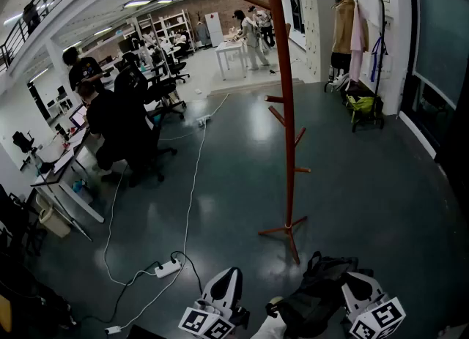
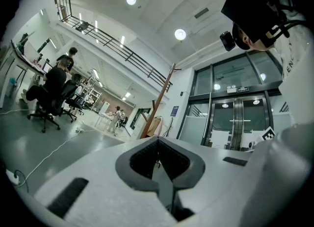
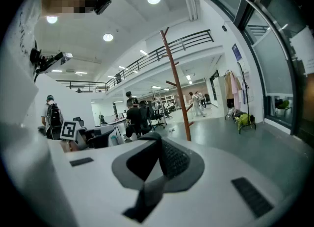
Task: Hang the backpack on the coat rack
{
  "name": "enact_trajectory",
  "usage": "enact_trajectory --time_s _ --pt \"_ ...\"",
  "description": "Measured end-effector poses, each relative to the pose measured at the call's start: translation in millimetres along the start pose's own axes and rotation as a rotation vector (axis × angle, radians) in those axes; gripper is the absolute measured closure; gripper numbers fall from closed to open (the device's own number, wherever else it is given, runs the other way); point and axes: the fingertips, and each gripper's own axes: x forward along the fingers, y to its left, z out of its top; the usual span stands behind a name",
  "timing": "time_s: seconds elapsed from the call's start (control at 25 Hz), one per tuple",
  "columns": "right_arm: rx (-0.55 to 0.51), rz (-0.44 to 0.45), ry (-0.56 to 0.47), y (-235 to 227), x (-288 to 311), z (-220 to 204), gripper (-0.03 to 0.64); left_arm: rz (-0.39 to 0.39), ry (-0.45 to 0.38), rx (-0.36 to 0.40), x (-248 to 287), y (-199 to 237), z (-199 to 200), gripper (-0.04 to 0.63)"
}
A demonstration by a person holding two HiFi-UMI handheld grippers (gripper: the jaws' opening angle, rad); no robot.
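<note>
The red-brown coat rack (image 1: 288, 110) stands upright on the dark floor ahead of me, its pegs bare; it also shows as a leaning pole (image 2: 162, 98) in the left gripper view and a pole (image 3: 176, 84) in the right gripper view. The black backpack (image 1: 322, 293) is at the bottom of the head view, low between the two grippers and nearer the right one. My right gripper (image 1: 353, 279) (image 3: 159, 140) is shut, with a grey strap (image 3: 147, 196) running down from its pads. My left gripper (image 1: 226, 277) (image 2: 158, 140) is shut, tips touching, with nothing visible between them.
A white power strip (image 1: 167, 269) and its cable trail across the floor to the left. People sit at desks (image 1: 117, 118) on the left. A garment stand (image 1: 352, 30) and a green bag (image 1: 363, 103) are at the back right. Glass doors (image 2: 235, 118) stand behind.
</note>
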Motion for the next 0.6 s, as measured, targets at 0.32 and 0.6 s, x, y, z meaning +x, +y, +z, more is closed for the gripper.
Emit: enact_trajectory --time_s 0.32,0.6 --pt "-0.021 -0.021 0.018 -39.4 73.6 10.5 0.588 -0.097 -0.032 0.045 120.2 41.9 23.6 0.586" --pt "-0.017 -0.099 0.014 -81.8 128.9 35.0 0.588 -0.137 0.003 0.013 191.2 78.1 21.8 0.586"
